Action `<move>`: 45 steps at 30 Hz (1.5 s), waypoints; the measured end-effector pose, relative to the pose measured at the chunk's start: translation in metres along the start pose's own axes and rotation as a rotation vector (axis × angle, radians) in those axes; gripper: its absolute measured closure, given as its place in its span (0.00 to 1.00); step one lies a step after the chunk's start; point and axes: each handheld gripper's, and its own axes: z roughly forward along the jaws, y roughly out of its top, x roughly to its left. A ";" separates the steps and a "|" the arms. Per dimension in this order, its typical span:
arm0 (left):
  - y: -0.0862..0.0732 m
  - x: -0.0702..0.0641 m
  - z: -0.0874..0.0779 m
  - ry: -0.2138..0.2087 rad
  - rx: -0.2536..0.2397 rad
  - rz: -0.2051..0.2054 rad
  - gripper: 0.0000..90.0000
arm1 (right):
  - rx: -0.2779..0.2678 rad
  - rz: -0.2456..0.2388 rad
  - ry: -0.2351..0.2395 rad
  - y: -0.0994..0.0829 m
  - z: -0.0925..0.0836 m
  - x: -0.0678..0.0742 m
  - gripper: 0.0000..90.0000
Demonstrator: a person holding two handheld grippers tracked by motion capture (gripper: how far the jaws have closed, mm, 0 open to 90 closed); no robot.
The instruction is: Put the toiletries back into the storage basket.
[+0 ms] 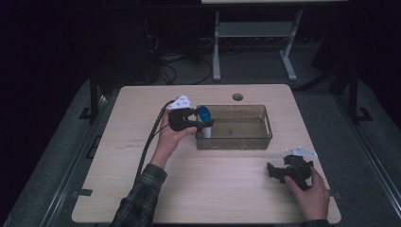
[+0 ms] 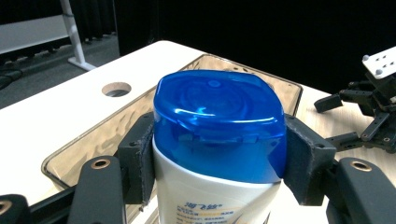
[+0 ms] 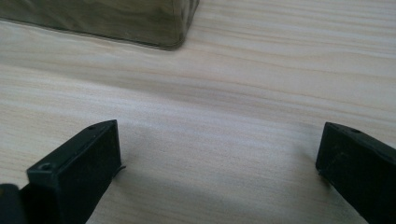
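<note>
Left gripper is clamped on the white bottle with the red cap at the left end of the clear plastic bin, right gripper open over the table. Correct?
Nearly. The cap is blue, not red: the left gripper view shows the left gripper clamped on the white bottle with the blue cap at the clear plastic bin. The right gripper is open over the light wooden table.
</note>
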 end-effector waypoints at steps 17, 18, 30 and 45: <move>0.003 -0.006 -0.003 0.024 0.007 0.023 0.29 | 0.000 0.000 0.000 0.000 0.000 0.000 0.00; 0.003 -0.007 -0.004 0.020 0.014 0.019 0.28 | 0.000 0.000 0.000 0.000 0.000 0.000 0.00; 0.003 -0.005 -0.029 0.031 0.027 0.017 0.25 | 0.001 -0.002 0.001 0.000 0.000 0.000 0.00; -0.006 -0.014 -0.064 0.058 0.043 0.030 0.25 | 0.001 -0.003 0.002 0.000 0.000 0.000 0.00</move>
